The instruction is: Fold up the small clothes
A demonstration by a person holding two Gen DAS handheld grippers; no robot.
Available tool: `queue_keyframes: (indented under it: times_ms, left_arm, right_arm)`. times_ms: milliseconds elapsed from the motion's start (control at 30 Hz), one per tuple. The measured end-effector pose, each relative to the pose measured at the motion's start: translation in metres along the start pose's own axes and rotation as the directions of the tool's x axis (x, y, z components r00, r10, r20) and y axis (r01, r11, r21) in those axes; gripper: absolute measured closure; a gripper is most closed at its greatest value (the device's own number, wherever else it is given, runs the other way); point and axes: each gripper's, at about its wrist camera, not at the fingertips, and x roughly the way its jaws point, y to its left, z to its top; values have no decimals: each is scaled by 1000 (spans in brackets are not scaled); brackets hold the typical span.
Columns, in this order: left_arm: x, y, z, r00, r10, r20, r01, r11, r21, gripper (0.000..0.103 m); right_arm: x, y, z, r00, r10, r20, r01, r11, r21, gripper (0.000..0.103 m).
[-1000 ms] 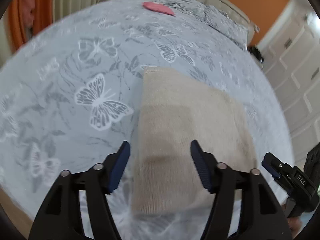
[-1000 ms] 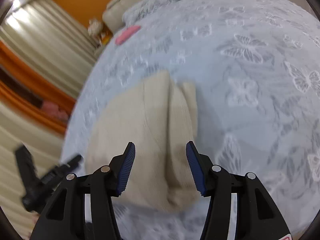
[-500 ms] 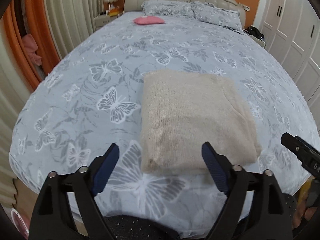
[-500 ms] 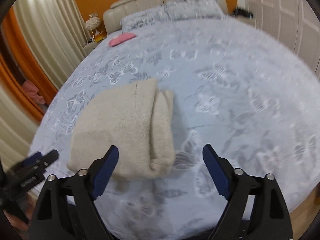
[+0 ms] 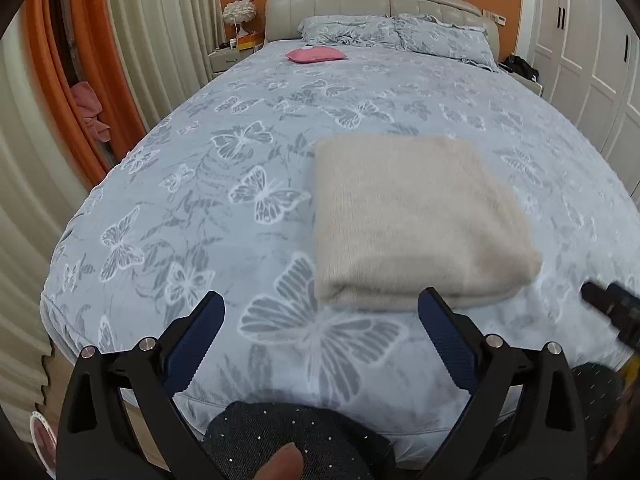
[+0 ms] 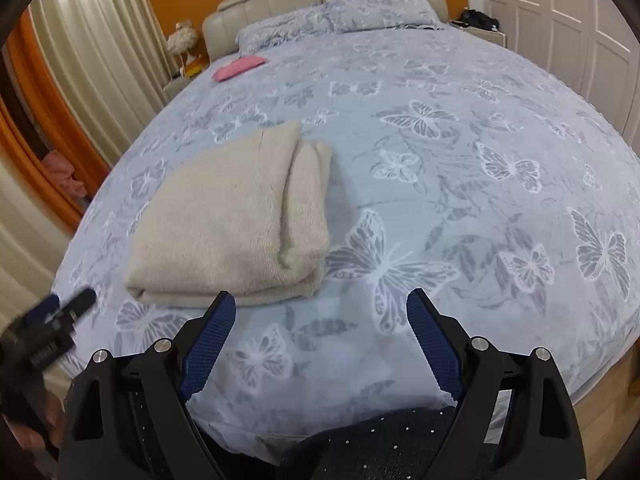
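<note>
I have both grippers clear of the work. The left gripper (image 5: pixel 320 340) has its jaws spread wide with nothing between them but bedspread; they have just been opening, and a second ago they straddled the near edge of the beige knit garment (image 5: pixel 412 216). The right gripper (image 6: pixel 320 336) reads the same: jaws wide, empty, having just been opening from a narrower set over the cloth.

Both views have pulled back. Earlier the garment filled the lower frame; it now lies beyond the fingertips, apart from both grippers, near the foot end of the bed (image 5: pixel 200 208).

Condition of the garment: it rests flat as a compact rectangle. The right wrist view shows stacked layers along its right side, edges roughly aligned.

Judgement: release and retreat together indicate the final fold is set and this item is complete. No pad contact remains, so the stack should hold its shape unaided. A pink item (image 5: pixel 315 55) lies well apart near the pillows (image 5: pixel 392 32); whether it is next I cannot tell.
</note>
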Motion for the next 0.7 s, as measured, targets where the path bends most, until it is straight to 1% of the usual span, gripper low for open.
queue_keyframes:
  times_ms: [67, 133, 267, 467, 700]
  left_arm:
    - [5, -1, -6, 999, -4, -33, 4, 1000, 5, 7]
    - [6, -2, -8, 999, -5, -42, 6, 1000, 7, 6]
    - [4, -5, -14, 1000, -7, -25, 7, 1000, 14, 6]
    - [0, 0, -20, 1000, -26, 3, 26, 998, -64, 6]
    - [-5, -4, -21, 999, -12, 30, 14, 999, -40, 6]
  right_arm:
    - [3, 1, -3, 1000, -3, -8, 3, 1000, -4, 18]
    - [2, 2, -8, 1000, -11, 0, 11, 1000, -16, 18]
    - [-1, 10, -15, 999, -32, 27, 33, 998, -49, 18]
    - [-5, 18, -24, 998, -48, 48, 51, 995, -80, 18]
    - [-6, 23, -27, 996, -69, 55, 75, 991, -115, 18]
